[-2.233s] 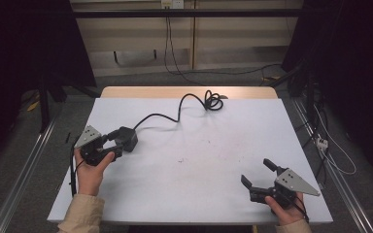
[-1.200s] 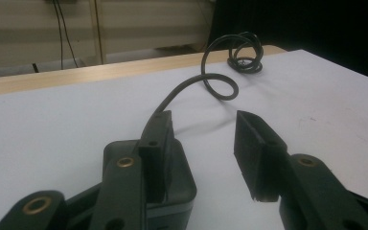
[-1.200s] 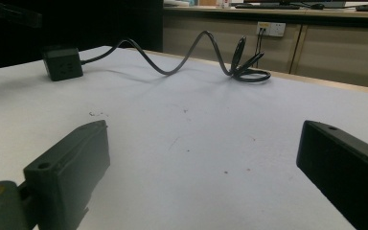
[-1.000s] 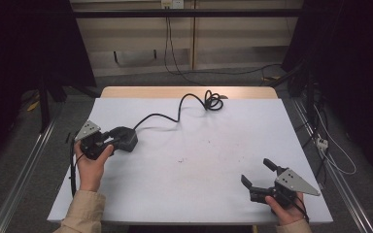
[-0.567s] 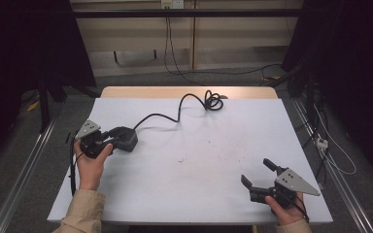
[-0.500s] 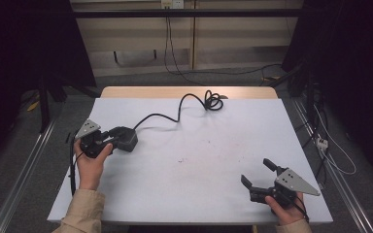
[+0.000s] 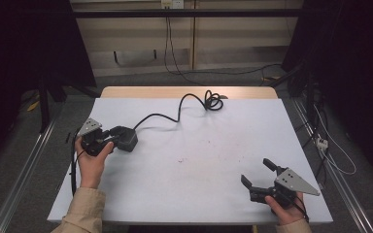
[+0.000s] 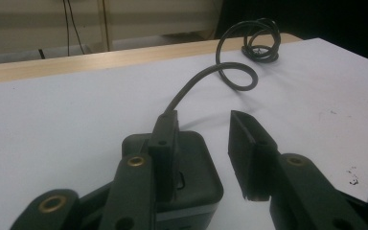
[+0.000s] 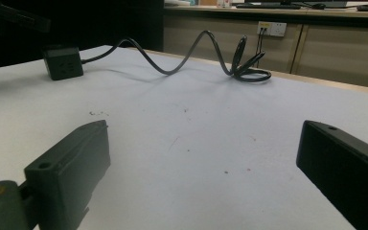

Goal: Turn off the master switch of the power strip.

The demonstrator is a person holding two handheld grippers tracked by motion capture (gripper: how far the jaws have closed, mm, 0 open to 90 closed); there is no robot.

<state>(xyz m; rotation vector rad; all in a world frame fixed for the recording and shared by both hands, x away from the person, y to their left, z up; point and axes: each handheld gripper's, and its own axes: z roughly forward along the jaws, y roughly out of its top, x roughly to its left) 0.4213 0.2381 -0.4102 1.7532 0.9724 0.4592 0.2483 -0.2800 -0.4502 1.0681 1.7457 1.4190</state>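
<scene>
A black power block (image 7: 126, 139) lies on the white table (image 7: 199, 160) at the left, and its black cable (image 7: 179, 109) runs to a coil (image 7: 214, 102) near the far edge. My left gripper (image 7: 111, 138) reaches the block from the left. In the left gripper view its left finger (image 8: 165, 143) overlaps the block (image 8: 196, 167). The right finger (image 8: 244, 153) stands clear of the block's side, so the left gripper (image 8: 202, 117) is open. Its jaws have just been closing, with part of the block between them. My right gripper (image 7: 257, 172) rests at the near right, open (image 9: 203, 129) over bare table.
A wooden strip (image 7: 189, 92) borders the table's far edge. Small dark and reddish specks (image 7: 209, 155) mark the middle of the table. Metal rails (image 7: 24, 160) run along both sides, and loose cables (image 7: 330, 150) lie on the floor at the right.
Since the oldest frame my left hand has edged slightly up the table beside the block. The block, its cable and the right gripper have not moved.
</scene>
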